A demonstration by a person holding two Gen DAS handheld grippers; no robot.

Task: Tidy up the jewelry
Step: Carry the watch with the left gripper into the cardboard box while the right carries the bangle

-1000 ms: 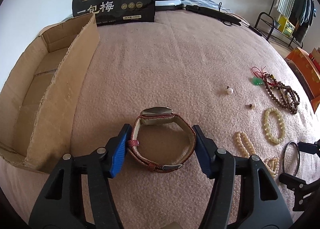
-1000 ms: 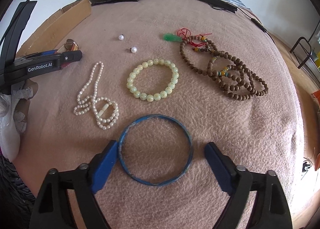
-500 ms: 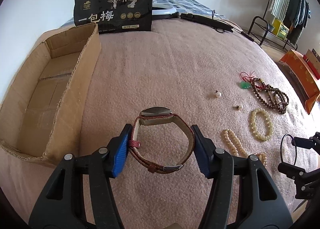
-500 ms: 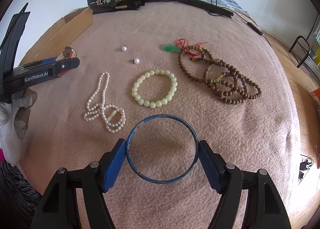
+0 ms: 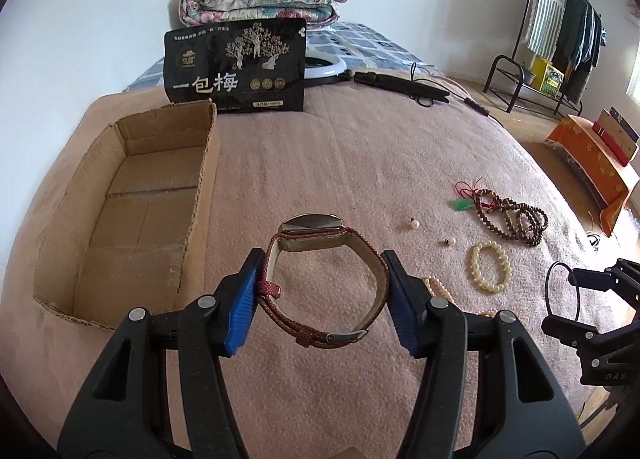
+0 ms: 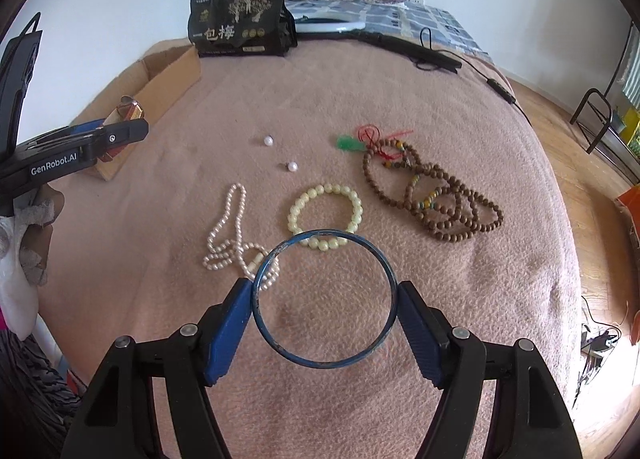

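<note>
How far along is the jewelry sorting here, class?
Done: nothing yet; the cardboard box looks empty. In hand: the left tool grips the red-strap watch, the right tool the blue bangle. Left on the blanket: pearl strand, pale bead bracelet, brown beads, two loose pearls.

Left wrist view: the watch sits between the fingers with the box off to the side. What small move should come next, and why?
Probably carry the watch left and forward over the cardboard box. The left gripper is shut on its red strap and it looks clear of the blanket, while the box lies open-topped beside it. The right gripper holds the blue bangle, likely to follow.
</note>
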